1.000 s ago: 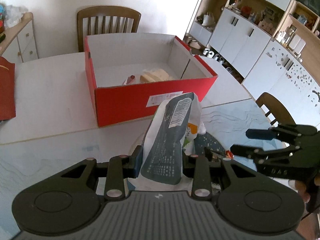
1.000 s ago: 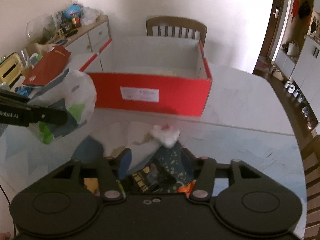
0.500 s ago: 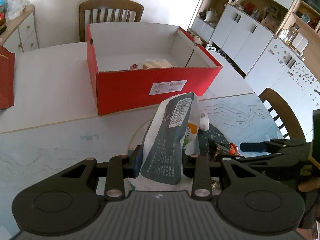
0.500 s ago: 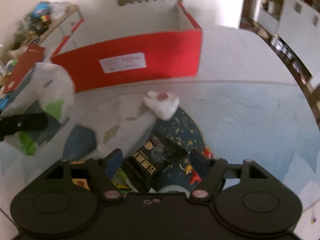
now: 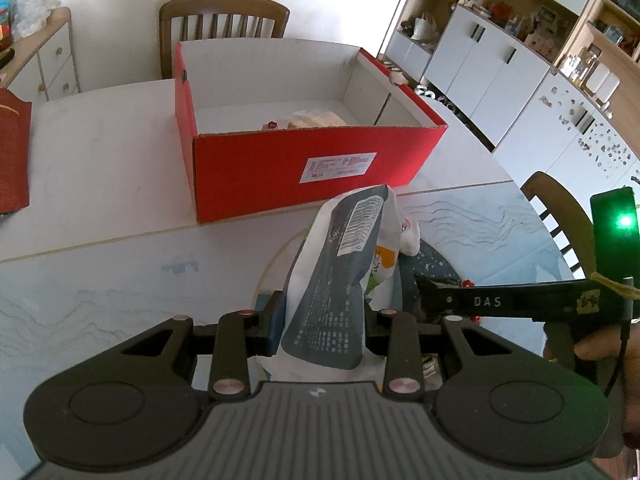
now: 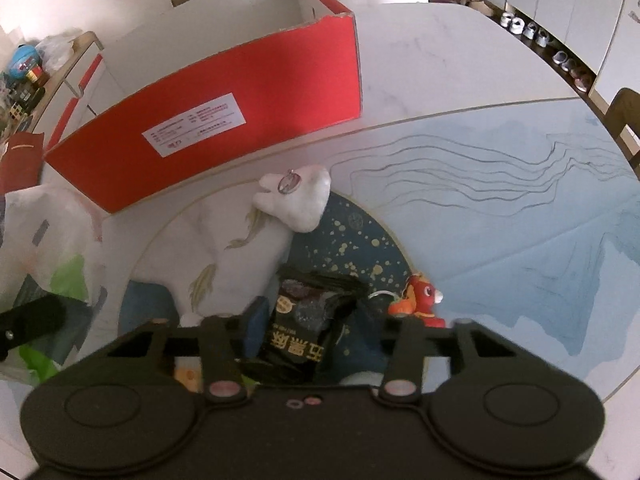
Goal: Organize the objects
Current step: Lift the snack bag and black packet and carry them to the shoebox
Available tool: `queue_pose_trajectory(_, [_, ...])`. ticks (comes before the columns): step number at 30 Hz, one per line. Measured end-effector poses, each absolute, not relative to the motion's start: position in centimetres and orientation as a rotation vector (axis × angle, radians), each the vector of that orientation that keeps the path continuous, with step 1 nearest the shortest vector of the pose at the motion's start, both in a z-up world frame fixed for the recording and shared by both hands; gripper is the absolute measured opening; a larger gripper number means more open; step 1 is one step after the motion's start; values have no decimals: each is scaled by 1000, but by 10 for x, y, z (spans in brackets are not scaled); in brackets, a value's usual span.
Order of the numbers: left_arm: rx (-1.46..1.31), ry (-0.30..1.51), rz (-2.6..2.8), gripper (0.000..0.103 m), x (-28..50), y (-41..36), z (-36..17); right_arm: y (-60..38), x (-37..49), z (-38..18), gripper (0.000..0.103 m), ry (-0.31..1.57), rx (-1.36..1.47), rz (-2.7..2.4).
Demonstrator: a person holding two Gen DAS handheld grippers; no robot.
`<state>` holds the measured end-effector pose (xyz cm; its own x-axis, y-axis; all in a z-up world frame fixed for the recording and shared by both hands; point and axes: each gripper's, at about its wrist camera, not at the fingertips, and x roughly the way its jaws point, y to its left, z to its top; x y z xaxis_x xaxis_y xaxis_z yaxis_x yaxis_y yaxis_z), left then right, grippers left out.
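My left gripper (image 5: pixel 326 320) is shut on a grey-and-white snack bag (image 5: pixel 344 264), held upright above the table in front of the open red box (image 5: pixel 280 168). The same bag (image 6: pixel 52 240) shows at the left edge of the right wrist view. My right gripper (image 6: pixel 316 316) points steeply down at the round mat, and its jaws are closing on a crumpled black snack packet (image 6: pixel 300 344) that sits pinched between the pads. From the left wrist view, that right gripper (image 5: pixel 424 284) reaches in from the right, just beside the bag.
A white plush toy (image 6: pixel 296 196) and a small red-orange figure (image 6: pixel 420 300) lie on the dark blue round mat (image 6: pixel 360 232). A pale packet (image 5: pixel 316 118) rests inside the box. A red folder (image 5: pixel 12 152) lies far left, and a chair (image 5: pixel 224 12) stands behind the box.
The right gripper rolled and sank onto the mat, spread its jaws around the black packet, then closed on it. The left gripper kept holding the bag in place.
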<state>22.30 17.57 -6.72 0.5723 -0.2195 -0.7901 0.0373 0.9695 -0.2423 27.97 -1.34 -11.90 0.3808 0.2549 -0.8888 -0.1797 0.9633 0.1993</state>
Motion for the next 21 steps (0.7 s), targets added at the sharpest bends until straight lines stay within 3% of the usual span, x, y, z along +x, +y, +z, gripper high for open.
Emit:
queue_pose_trajectory(5, [-206, 950, -154, 33, 224, 175, -67, -12, 277, -108, 30, 1120, 39, 310])
queue_pose_trajectory(21, [-185, 889, -161, 33, 243, 179, -33, -15, 294, -24, 29, 945, -7, 429])
